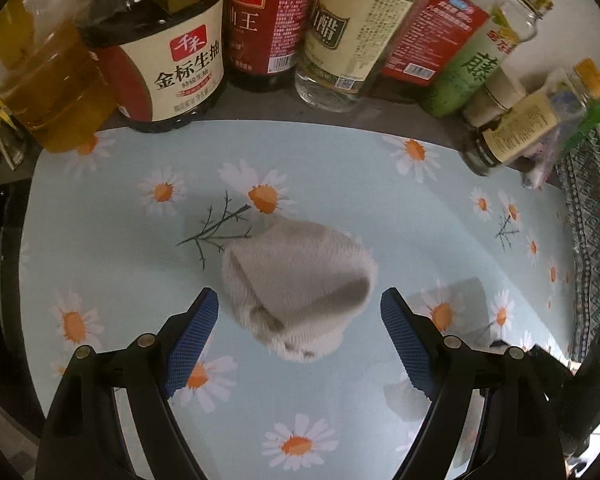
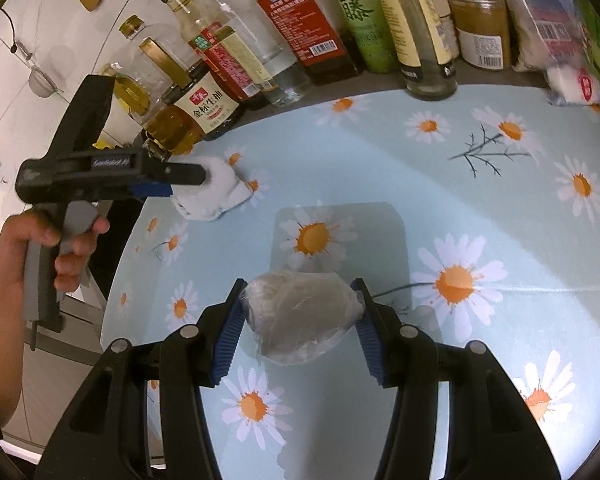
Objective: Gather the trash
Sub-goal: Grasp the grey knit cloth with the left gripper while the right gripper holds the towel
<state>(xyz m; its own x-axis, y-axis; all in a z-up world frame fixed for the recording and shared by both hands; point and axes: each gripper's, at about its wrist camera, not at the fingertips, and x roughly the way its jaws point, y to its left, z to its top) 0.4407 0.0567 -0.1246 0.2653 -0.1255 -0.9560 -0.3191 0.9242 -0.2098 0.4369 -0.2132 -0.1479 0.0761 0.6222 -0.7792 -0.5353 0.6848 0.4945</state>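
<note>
Crumpled grey-white tissue wad (image 1: 298, 292): light, soft, best pinched mid-bulk between parted left tongs (image 1: 298, 344); right tongs (image 2: 300, 330) clamped on clear-wrapped pale lump (image 2: 302, 316).

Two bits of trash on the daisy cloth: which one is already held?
The clear plastic-wrapped wad, clamped in the right gripper. The grey crumpled wad lies loose on the cloth between the left gripper's open jaws.

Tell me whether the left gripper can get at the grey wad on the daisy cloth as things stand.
Probably yes. The left gripper stands open right over the grey wad, one pad on each side, with bare cloth around it. The bottles stand further back, out of the way.
</note>
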